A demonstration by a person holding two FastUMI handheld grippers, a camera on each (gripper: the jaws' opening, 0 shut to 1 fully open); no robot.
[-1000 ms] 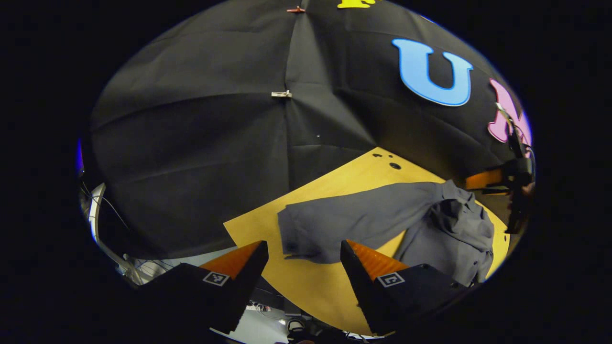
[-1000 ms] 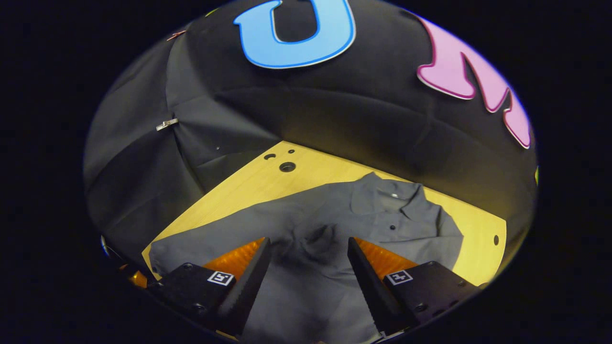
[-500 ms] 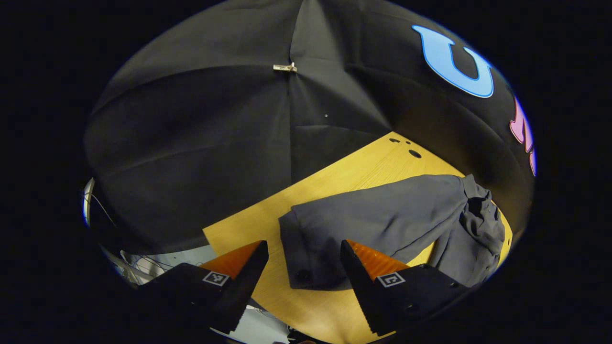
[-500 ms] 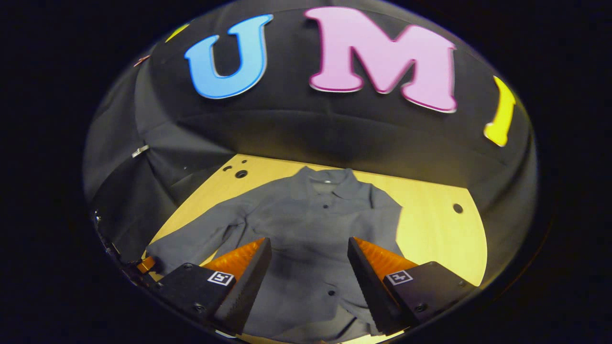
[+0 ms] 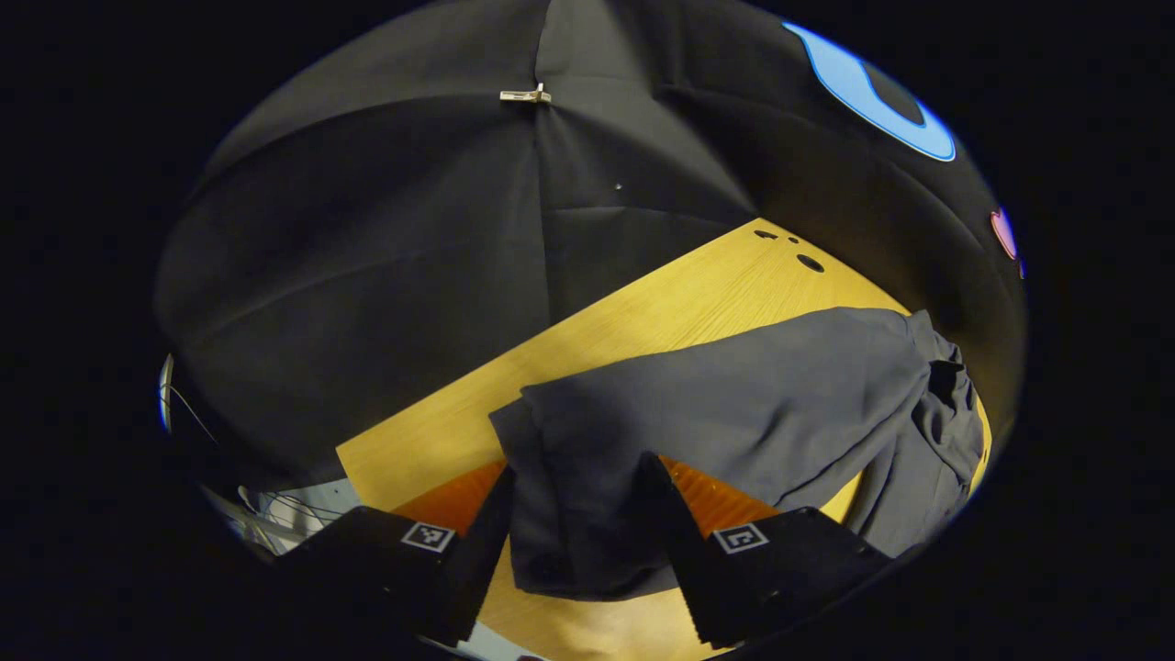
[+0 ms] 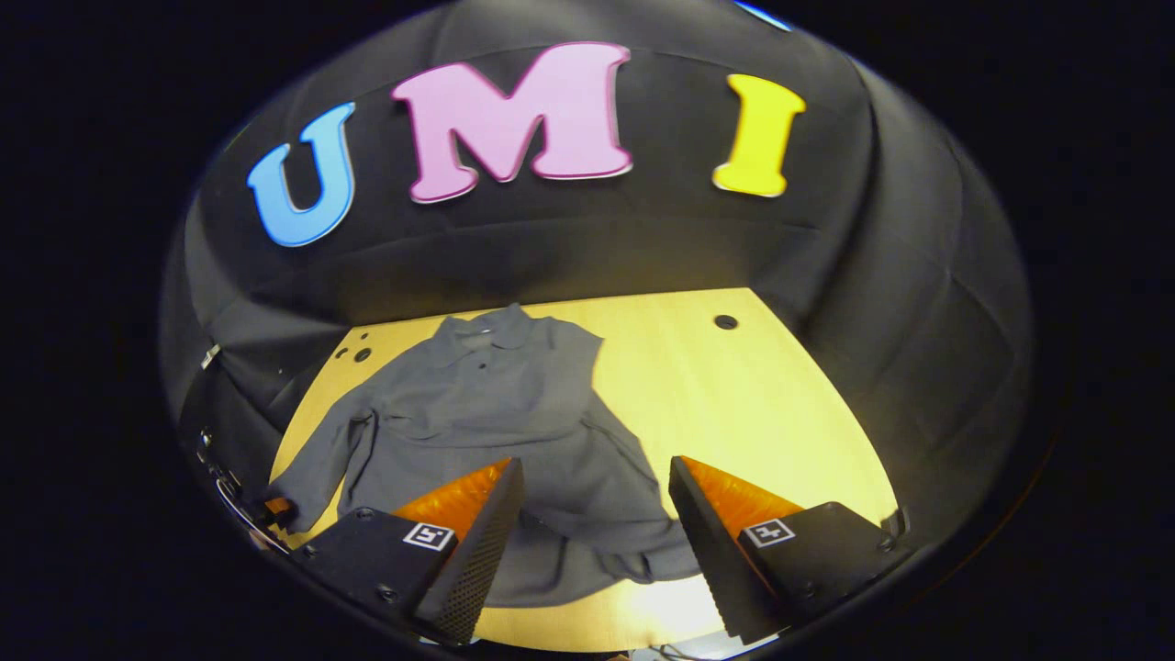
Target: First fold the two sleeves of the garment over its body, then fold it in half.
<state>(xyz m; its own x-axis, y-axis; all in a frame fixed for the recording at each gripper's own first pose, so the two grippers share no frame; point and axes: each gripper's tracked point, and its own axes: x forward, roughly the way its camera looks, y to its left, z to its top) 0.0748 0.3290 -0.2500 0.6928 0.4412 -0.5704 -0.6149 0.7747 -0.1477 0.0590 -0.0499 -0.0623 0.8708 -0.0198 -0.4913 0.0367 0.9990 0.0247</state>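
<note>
Yellow wooden table; grey shirt spread flat on it

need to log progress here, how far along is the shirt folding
One sleeve looks done: no sleeve sticks out on the far side of the shirt. In hand: the left gripper has the other sleeve's cuff between its fingers, not clearly pinched. The right gripper hovers open. Left: fold that sleeve over, then halve the shirt.

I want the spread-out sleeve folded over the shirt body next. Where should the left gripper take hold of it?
Grip the sleeve at its cuff, coming in from the free end along the sleeve. The cuff lies flat on the table, already between the left gripper fingers, which look open.
</note>
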